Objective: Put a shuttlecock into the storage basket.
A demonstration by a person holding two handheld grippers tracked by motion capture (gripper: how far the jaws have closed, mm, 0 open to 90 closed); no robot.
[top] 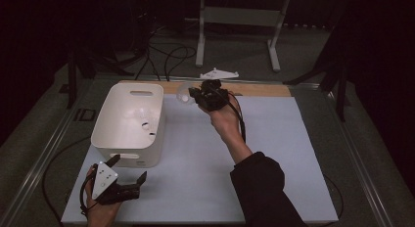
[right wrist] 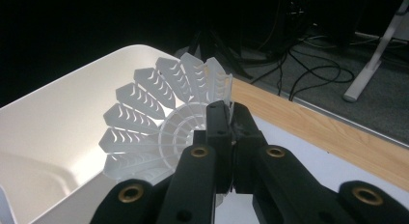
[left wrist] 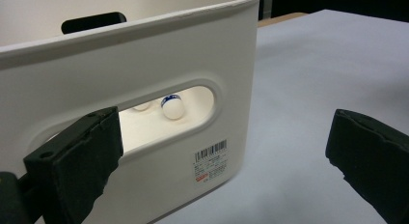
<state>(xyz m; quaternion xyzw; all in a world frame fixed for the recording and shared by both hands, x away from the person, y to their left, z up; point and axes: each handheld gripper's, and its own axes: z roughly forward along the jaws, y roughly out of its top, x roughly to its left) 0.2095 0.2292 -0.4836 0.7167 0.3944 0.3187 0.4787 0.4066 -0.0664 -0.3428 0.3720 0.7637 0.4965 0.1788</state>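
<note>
- Right gripper (top: 198, 96), jaws pinched on the rim of a white plastic shuttlecock (right wrist: 159, 130), holds it raised beside the white bin (top: 128, 153), near the bin's far right corner — placed, it seems, for a drop inside.
- The thin skirt is clamped at its edge, so the cork end hangs free; that end is hard to make out in the dim high view.
- Left gripper (top: 128, 172) waits by the bin's near wall, jaws wide apart and holding nothing, perhaps ready to steady it.
- Through the handle slot (left wrist: 164, 113), another shuttlecock's round head (left wrist: 172, 107) already lies on the bin floor.
</note>
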